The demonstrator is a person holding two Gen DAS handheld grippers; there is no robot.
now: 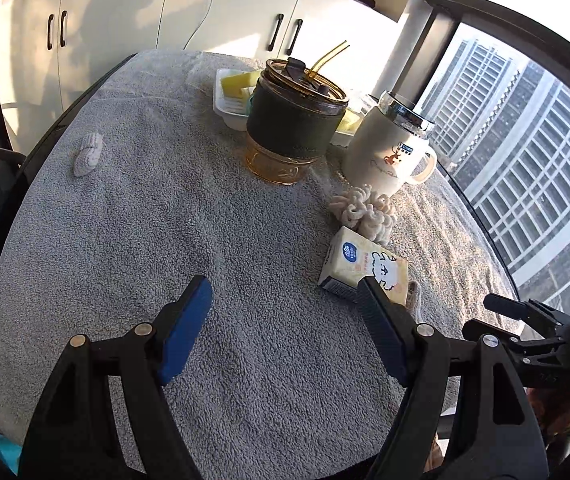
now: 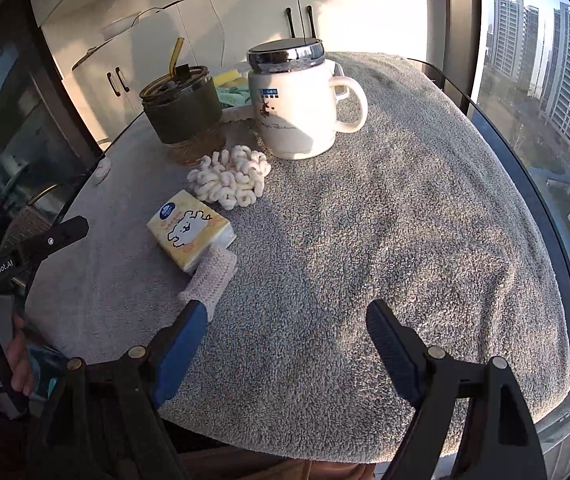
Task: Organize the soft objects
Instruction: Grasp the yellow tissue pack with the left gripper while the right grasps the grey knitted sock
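Note:
A cream scrunchie lies on the grey towel by the white mug. A yellow tissue pack lies in front of it. A knitted beige piece lies against the pack's near side. A small ribbed white fabric item lies at the table's left. My left gripper is open and empty above the towel, its right finger near the tissue pack. My right gripper is open and empty, its left finger near the knitted piece.
A dark-sleeved glass tumbler with a straw and a white lidded mug stand at the back. A white tray holds yellow and green soft items behind them. The round table edge borders a window.

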